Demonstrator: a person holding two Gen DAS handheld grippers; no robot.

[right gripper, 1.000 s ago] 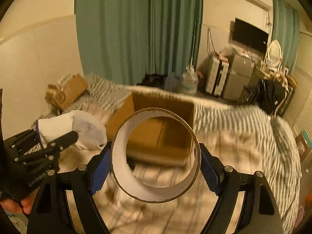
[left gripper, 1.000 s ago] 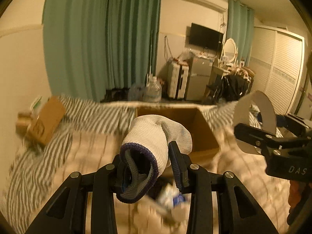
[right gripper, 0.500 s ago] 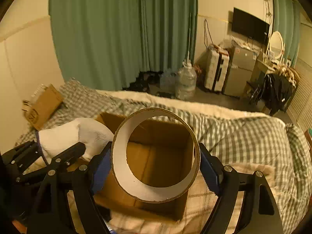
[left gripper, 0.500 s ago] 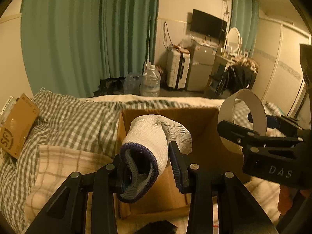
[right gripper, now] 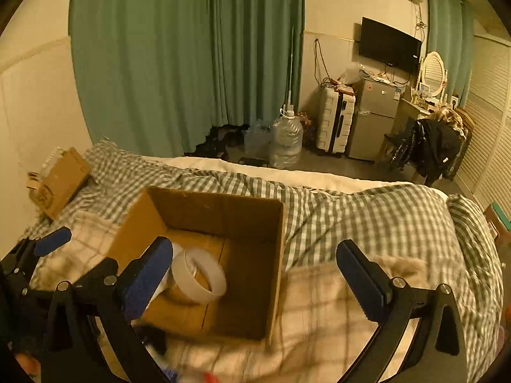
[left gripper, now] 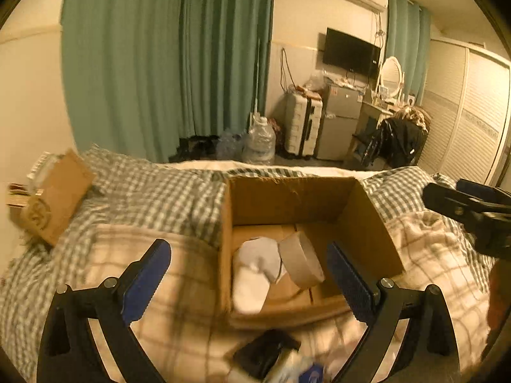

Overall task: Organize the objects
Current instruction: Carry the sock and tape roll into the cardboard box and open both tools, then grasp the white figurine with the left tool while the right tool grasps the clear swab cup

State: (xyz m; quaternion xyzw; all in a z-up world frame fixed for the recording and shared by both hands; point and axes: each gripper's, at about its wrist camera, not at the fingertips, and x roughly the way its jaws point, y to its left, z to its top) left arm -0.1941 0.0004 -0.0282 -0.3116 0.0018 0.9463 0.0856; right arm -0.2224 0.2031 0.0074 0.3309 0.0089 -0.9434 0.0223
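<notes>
An open cardboard box (left gripper: 370, 223) sits on the bed; it also shows in the right wrist view (right gripper: 274, 255). Inside it lie a white glove (left gripper: 255, 268) and a white tape ring (left gripper: 301, 265); the ring also shows in the right wrist view (right gripper: 198, 279). My left gripper (left gripper: 249, 274) is open and empty, just in front of the box. My right gripper (right gripper: 252, 271) is open and empty over the box's near side; it shows at the right of the left wrist view (left gripper: 466, 210).
The bed has a checked duvet (right gripper: 367, 210) and a cream plaid blanket (left gripper: 179, 312). A small cardboard carton (left gripper: 54, 204) lies at the far left. Dark and white small items (left gripper: 271, 357) lie on the blanket near the box. Water jugs and furniture stand beyond the bed.
Both grippers have opened. The glove has left the left gripper and the tape ring has left the right gripper; both now lie inside the box.
</notes>
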